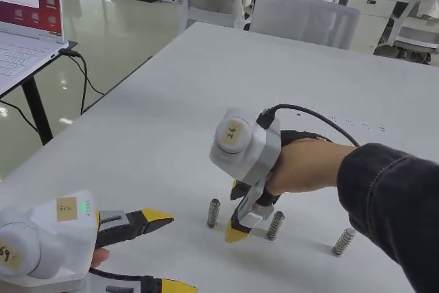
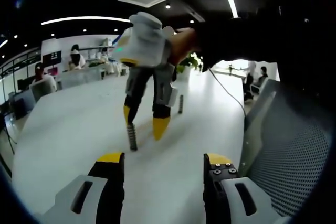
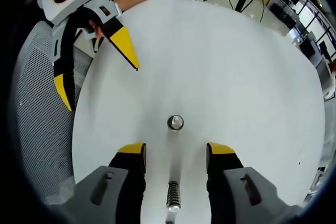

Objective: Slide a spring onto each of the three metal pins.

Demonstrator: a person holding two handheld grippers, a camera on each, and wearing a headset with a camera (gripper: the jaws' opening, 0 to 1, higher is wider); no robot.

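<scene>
Three coil springs stand upright on the white table [image 1: 171, 135]: a left spring [image 1: 214, 213], a middle spring [image 1: 276, 225] and a right spring [image 1: 343, 241]. My right gripper [image 1: 236, 223] points down between the left and middle ones, jaws open and holding nothing. In the right gripper view a shiny pin top [image 3: 175, 123] sits just ahead of the jaws [image 3: 173, 153], and a spring [image 3: 172, 196] stands between them lower down. My left gripper [image 1: 164, 252] hovers open at the near left. In its own view, open [image 2: 164, 163], it faces the right gripper [image 2: 144, 121] and two springs [image 2: 132, 136] [image 2: 180, 104].
A laptop [image 1: 27, 12] sits on a side stand at the far left, with cables hanging. Grey chairs [image 1: 302, 18] stand behind the table's far edge. A mesh chair [image 2: 294, 150] is close by the table's near side.
</scene>
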